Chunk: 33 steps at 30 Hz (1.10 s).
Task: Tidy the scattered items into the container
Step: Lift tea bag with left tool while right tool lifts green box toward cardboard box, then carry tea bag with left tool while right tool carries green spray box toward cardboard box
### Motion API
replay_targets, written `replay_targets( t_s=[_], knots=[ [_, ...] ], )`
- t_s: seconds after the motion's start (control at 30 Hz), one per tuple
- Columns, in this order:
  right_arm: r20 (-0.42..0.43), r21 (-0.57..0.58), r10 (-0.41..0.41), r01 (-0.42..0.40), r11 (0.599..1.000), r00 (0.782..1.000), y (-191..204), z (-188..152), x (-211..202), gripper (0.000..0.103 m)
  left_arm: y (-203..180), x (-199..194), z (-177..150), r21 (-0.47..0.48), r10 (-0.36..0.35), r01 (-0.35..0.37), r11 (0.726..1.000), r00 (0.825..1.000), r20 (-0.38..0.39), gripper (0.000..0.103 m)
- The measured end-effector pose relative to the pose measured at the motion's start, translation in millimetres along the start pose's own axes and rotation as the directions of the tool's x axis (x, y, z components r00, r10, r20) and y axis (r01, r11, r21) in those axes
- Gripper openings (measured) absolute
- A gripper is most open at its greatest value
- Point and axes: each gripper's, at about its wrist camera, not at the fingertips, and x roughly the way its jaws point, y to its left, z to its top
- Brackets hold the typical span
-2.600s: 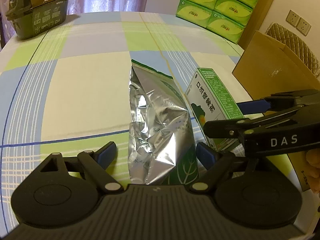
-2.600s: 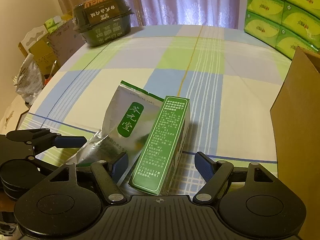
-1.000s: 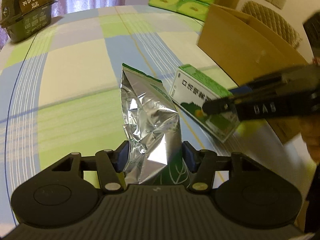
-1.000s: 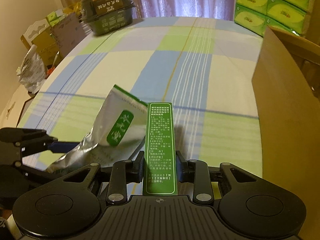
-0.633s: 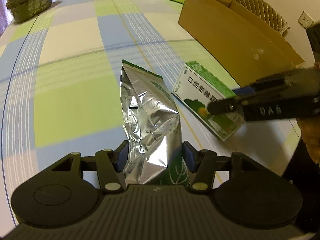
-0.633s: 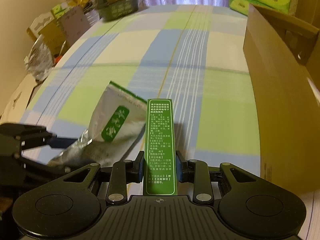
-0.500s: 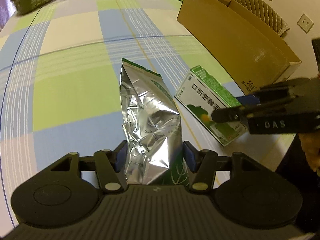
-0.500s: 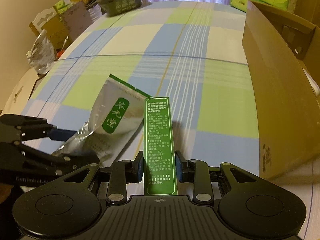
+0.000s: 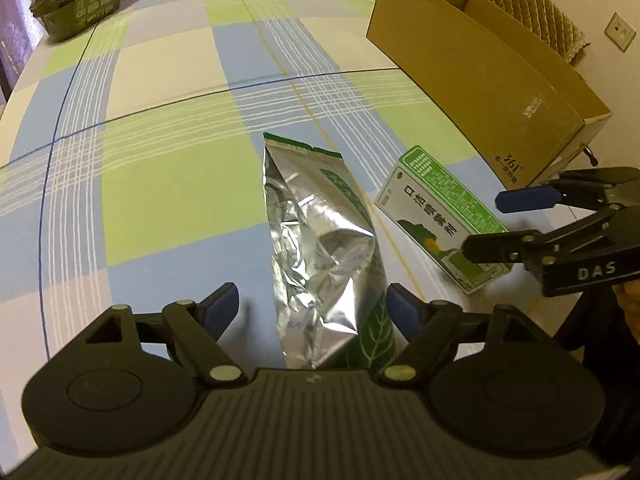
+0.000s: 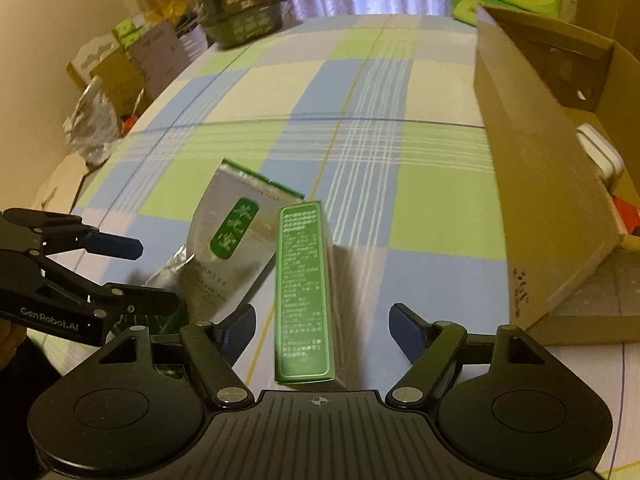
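The left gripper [image 9: 312,308] is spread wide, its fingers either side of the silver foil pouch [image 9: 320,240] lying on the checked tablecloth [image 9: 160,168] without touching it. Just right, the green box [image 10: 304,296] lies between the released fingers of the right gripper [image 10: 322,322]. The cardboard box [image 10: 536,184] stands far right.

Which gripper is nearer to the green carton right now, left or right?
Right. The right gripper is open around the green carton, which sits between its fingers. The left gripper is open around the foil pouch beside it.
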Motion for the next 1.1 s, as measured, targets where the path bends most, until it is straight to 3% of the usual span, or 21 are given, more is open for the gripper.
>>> replay_targets(
  t_s=[0.23,0.37,0.57,0.8,1.1],
  knots=[
    [0.054,-0.015,-0.083,0.084,0.996,0.995,-9.4,2.4,-8.9,0.079,-1.3,9.8,7.4,-0.007,0.002,-0.002,1.0,1.0,0.004,0.08],
    [0.049,-0.001,-0.073,0.073,0.997,0.996,-14.5,1.5,-6.4,0.079,-4.8,15.4,6.2,-0.012,-0.009,0.009,1.0,1.0,-0.003,0.08],
    [0.062,-0.022,-0.155,0.157,0.987,0.986,-13.2,-2.5,-4.9,0.078,-5.2,13.6,5.1,-0.013,-0.008,0.008,1.0,1.0,0.006,0.08],
    [0.056,-0.014,-0.094,0.094,0.995,0.994,-9.8,-10.4,-8.6,0.077,0.8,8.7,2.6,-0.03,0.003,-0.002,1.0,1.0,0.015,0.083],
    [0.036,-0.046,-0.086,0.088,0.995,0.996,-7.9,-20.4,-5.7,0.077,-1.4,12.5,8.3,-0.002,-0.002,0.002,1.0,1.0,-0.02,0.087]
  ],
)
